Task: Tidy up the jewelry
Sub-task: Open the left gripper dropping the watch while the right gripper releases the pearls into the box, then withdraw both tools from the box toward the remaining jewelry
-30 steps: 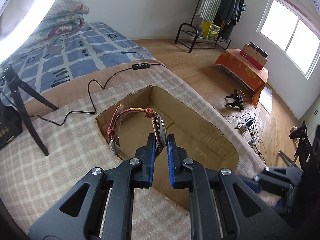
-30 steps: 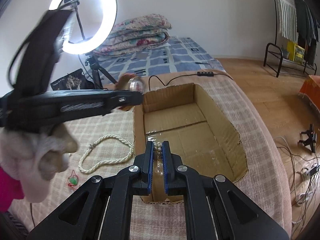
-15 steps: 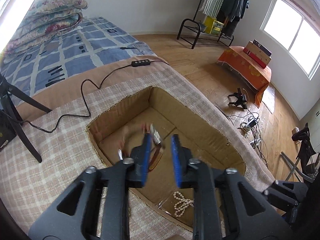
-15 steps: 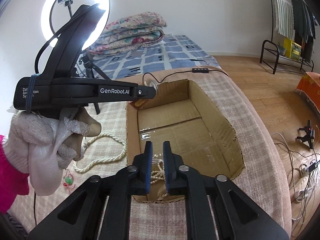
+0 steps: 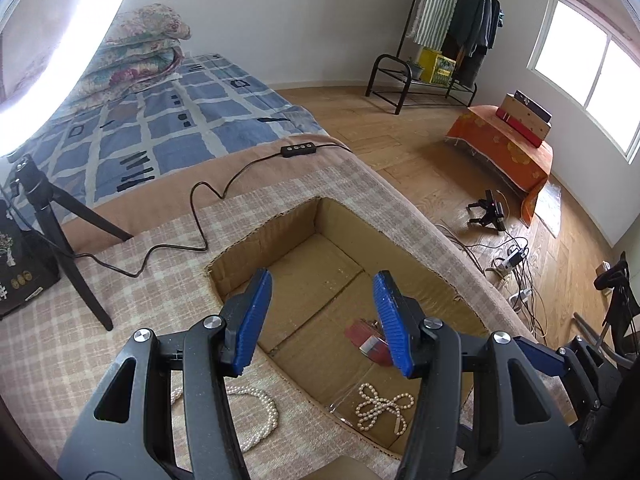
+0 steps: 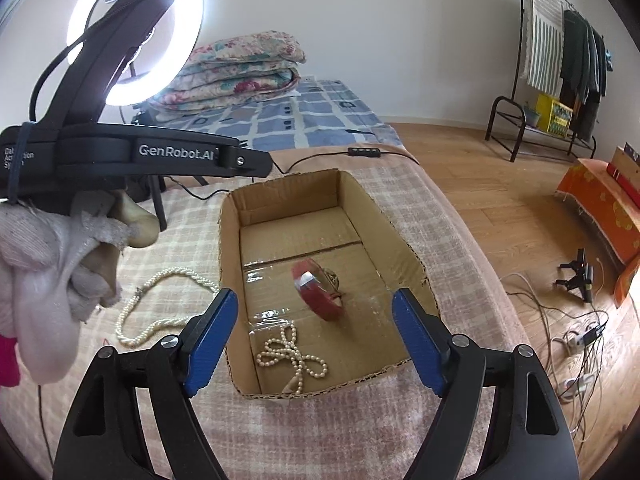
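An open cardboard box [image 6: 404,248] [image 5: 280,236] sits on the checked cloth. Inside lies a red-strapped watch [image 6: 316,292] [image 5: 370,344], and near the front wall a short pearl strand [image 6: 294,354] [image 5: 382,404]. A longer pearl necklace [image 6: 160,308] [image 5: 256,412] rests on the cloth left of the box. My left gripper [image 5: 322,320] hangs over the box, its jaws opening with nothing between them. My right gripper [image 6: 316,340] is above the box's near end, jaws opening wide and empty. The left gripper's body [image 6: 160,156], held by a gloved hand [image 6: 52,264], shows at the left of the right wrist view.
A ring light [image 6: 136,40] on a tripod [image 5: 60,224] stands at the back left, its cable [image 5: 208,208] running across the cloth. A black case [image 5: 20,268] sits left. Beyond are a bed [image 5: 168,128], a clothes rack [image 5: 448,40], and floor cables [image 6: 576,320].
Both grippers went from shut to open. The watch dropped from the left gripper and the short pearl strand from the right; both now lie in the box.
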Motion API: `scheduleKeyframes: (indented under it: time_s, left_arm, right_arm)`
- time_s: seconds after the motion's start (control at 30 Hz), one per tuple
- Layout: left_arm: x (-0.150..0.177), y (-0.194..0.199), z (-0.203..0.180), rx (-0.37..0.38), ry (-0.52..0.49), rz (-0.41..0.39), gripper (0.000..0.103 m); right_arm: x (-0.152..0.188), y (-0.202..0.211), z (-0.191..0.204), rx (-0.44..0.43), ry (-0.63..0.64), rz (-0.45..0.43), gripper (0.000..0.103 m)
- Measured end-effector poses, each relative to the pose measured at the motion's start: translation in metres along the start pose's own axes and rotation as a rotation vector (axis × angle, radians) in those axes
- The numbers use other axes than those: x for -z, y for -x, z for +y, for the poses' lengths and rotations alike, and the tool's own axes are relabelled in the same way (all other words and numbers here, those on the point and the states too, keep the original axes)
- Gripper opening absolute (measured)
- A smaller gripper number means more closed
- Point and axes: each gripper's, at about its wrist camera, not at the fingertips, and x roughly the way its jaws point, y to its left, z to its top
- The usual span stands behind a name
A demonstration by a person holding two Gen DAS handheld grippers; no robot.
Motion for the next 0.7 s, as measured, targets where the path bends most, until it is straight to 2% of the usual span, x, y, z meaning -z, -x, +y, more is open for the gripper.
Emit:
scheduleKeyframes:
  time_s: [0.23,0.47,0.7]
  left_arm:
    - [0.006,0.03,0.014,-0.052,0.014,-0.03,0.054]
    - [0.016,0.08,0.038,-0.122,0.027,-0.086,0.054]
    - [0.04,0.133,0.064,-0.184,0.039,-0.123,0.054]
  right_arm:
    - [-0.001,0.014,0.002,0.011,0.013,-0.03,0.079]
    - [-0.003,0.026,0.006,0.002,0.026,-0.059,0.08]
    - [0.002,0.035,0.025,-0.035,0.082,-0.078,0.08]
